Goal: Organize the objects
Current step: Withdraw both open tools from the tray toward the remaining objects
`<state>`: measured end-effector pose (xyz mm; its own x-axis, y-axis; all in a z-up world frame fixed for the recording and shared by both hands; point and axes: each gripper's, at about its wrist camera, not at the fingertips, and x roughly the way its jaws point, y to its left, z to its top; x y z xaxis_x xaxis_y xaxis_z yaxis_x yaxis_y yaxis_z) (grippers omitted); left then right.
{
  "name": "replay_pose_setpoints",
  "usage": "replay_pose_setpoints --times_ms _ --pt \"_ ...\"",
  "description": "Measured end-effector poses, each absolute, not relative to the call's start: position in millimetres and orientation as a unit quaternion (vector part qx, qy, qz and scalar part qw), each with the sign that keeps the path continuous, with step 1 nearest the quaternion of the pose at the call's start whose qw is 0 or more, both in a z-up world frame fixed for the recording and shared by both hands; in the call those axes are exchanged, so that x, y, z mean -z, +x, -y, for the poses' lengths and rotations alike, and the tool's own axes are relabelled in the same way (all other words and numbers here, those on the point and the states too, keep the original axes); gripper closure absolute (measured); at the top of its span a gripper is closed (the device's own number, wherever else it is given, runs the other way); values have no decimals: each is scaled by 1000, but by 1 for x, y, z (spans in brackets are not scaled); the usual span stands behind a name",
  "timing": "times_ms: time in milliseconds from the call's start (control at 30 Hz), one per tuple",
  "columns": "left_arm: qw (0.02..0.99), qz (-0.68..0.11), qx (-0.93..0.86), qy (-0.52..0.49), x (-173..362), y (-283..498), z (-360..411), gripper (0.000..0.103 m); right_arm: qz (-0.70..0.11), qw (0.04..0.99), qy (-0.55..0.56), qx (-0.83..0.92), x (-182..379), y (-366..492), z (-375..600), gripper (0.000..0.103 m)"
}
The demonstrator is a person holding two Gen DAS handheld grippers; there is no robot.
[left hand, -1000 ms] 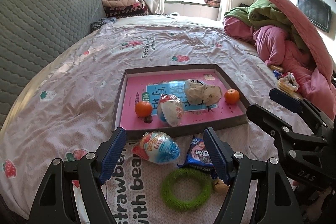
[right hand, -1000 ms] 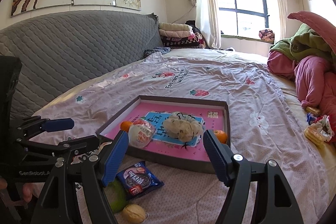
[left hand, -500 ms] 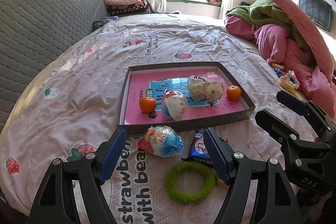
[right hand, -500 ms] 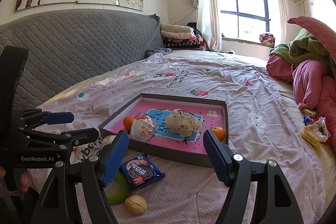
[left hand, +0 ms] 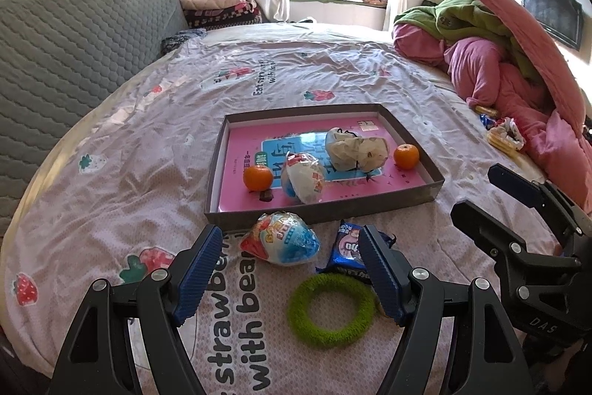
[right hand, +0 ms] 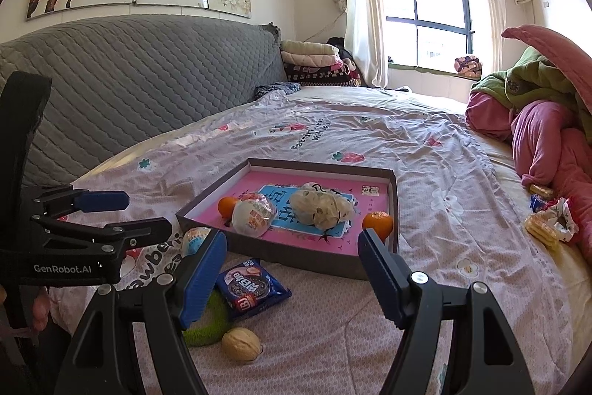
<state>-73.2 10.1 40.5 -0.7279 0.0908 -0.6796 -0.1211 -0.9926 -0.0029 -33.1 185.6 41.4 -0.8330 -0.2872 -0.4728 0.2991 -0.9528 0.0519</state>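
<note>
A shallow grey box with a pink floor lies on the bed, which is covered by a pale pink strawberry-print sheet. Inside the box sit two oranges: one near the front left corner, the other toward the right wall. Between them lie a clear-wrapped bun and a crumpled beige bag, the bun just beside the left orange.

In front of the box, on the sheet, four things remain outside. A blue and red egg-shaped pack lies close against the box's front wall. To its right is a blue cookie packet, and nearer the camera a green ring lies flat, its far edge touching the packet. The right wrist view shows a walnut just beside the ring, nearer than the packet.

The left gripper hovers above the sheet with its jaws wide and holds nothing; in its view the egg pack and packet appear between the blue pads. The right gripper also has its jaws spread wide and empty, over the sheet in front of the box's near right part. Each gripper shows in the other's view: the right one at the right edge, the left one at the left edge.

A grey quilted headboard runs along the bed's left side, and a heap of pink and green bedding lies at the far right.
</note>
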Motion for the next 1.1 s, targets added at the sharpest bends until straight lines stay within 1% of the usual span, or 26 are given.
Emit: replay_pose_setpoints --times_ms 467,833,1100 --pt "54 -30 -915 -398 -19 -70 -7 26 -17 156 264 952 -32 -22 -183 30" --pt "52 -39 -899 -434 15 -73 -7 26 -52 157 326 931 -6 -24 -169 30" --pt "53 -43 -888 -454 30 -74 -7 26 -58 152 365 917 11 -28 -166 30"
